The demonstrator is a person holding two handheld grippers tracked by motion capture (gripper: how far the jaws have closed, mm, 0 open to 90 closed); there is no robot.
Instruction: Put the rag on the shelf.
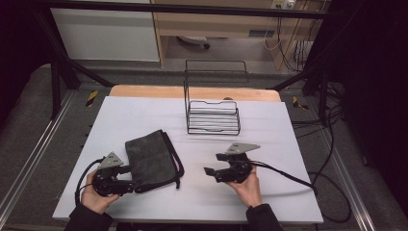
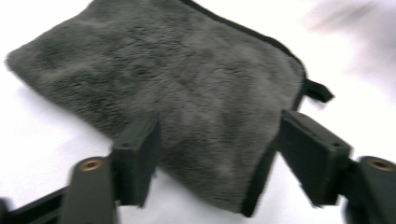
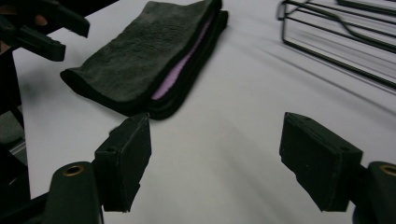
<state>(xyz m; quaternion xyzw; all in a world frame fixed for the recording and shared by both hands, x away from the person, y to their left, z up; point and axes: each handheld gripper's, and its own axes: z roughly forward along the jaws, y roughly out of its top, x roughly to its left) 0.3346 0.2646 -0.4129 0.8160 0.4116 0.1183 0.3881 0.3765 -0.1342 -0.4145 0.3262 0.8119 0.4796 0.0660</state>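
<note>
Jaws of the left hand-held gripper (image 2: 217,154) stood spread, straddling the near corner of a folded dark grey microfibre cloth (image 2: 177,93), one jaw lying over the pile and the other just off the bound edge; whether either pad touched the fabric could not be told. In the high view the left hand-held gripper (image 1: 126,180) sat at the front-left of the white tabletop (image 1: 288,192), against the cloth's near edge. The cloth (image 1: 151,159) lay flat, folded in layers, with a black binding, a small hanging loop at one corner and a pink inner face showing along the open side in the right gripper view (image 3: 154,60).

The right hand-held gripper (image 1: 210,171) was also spread and held nothing; it hovered above bare tabletop well apart from the cloth, pointing toward it. A black wire rack (image 1: 211,103) stood further back, near the centre of the far edge.

Judgement: the step in hand was taking hold of the cloth's corner. To do it well, the lower jaw should slide under all layers before closing, so the fold is not peeled open. The bite should be set deep, past the binding, as a shallow pinch on plush pile could slip. The free gripper could steady the opposite edge.
</note>
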